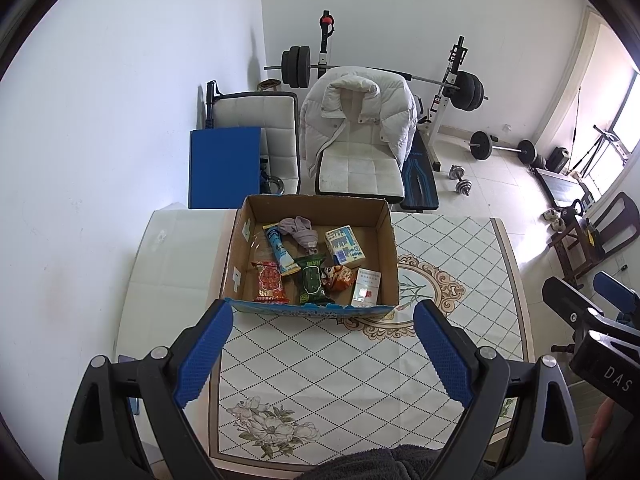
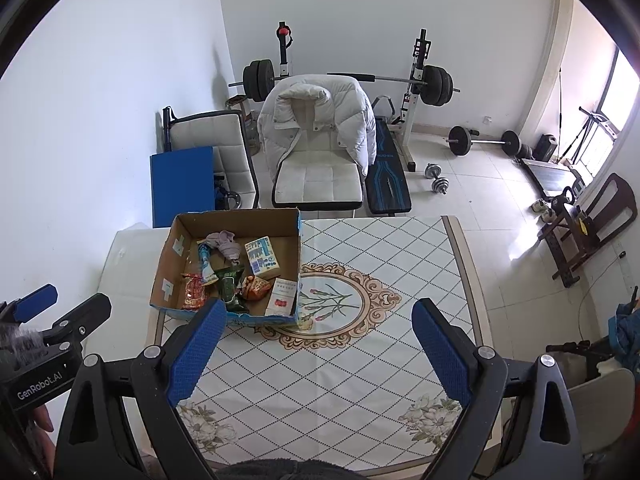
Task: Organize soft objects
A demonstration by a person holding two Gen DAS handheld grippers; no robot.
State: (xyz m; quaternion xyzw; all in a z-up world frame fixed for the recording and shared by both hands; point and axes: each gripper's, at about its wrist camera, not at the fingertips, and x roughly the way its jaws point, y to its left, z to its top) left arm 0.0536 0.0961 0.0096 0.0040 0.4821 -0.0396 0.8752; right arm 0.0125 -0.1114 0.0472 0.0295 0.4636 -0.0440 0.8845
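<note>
An open cardboard box (image 1: 384, 216) (image 2: 176, 220) stands on the table's far left part. In it lie a crumpled grey-lilac cloth (image 1: 300, 230) (image 2: 226, 242), a red snack bag (image 1: 270, 282), a green snack bag (image 1: 312, 280) (image 2: 229, 286), an orange packet (image 1: 340, 278), a blue tube-like pack (image 1: 280, 250), a blue-white carton (image 1: 345, 244) (image 2: 262, 258) and a white-red card pack (image 1: 366, 288) (image 2: 282, 298). My left gripper (image 1: 322, 312) is open and empty, just short of the box's near wall. My right gripper (image 2: 318, 312) is open and empty, over the table right of the box.
The table (image 1: 460, 248) (image 2: 400, 248) has a diamond-pattern cloth with a floral medallion. Behind it stand a chair with a white padded jacket (image 1: 356, 120) (image 2: 316, 120), a second chair, a blue board (image 1: 224, 168), and a weight bench with barbells.
</note>
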